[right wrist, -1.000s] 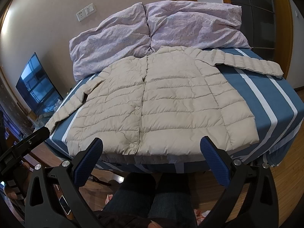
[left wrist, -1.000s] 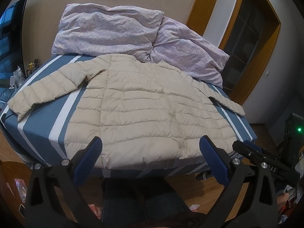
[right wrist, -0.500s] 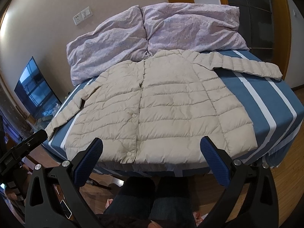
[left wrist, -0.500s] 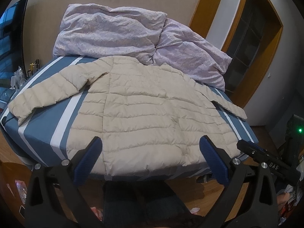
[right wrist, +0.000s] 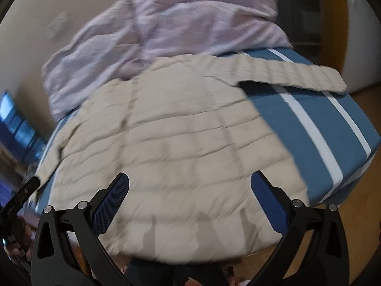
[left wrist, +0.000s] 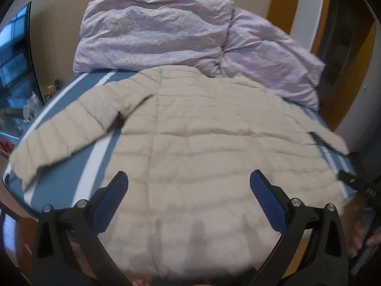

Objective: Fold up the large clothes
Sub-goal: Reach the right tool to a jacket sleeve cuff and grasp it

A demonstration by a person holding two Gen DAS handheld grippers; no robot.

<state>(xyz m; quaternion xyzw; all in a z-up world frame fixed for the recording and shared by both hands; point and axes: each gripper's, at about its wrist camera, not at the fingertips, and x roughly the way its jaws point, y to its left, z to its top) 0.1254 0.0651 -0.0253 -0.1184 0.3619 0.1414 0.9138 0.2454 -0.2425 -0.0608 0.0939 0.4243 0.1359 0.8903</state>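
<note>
Jacket [left wrist: 202,143] lying flat on the bed [right wrist: 309,124], below the pillows [left wrist: 154,31].
Getting set to fold: both left gripper [left wrist: 189,200] and right gripper [right wrist: 190,200] hanging over the jacket hem, fingers spread wide, holding nothing; probably needing to grab a sleeve next.

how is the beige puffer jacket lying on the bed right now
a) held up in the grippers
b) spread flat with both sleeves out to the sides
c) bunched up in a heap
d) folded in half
b: the beige puffer jacket lies flat on the striped bed, each sleeve stretched out sideways, and both grippers are open and empty.
</note>
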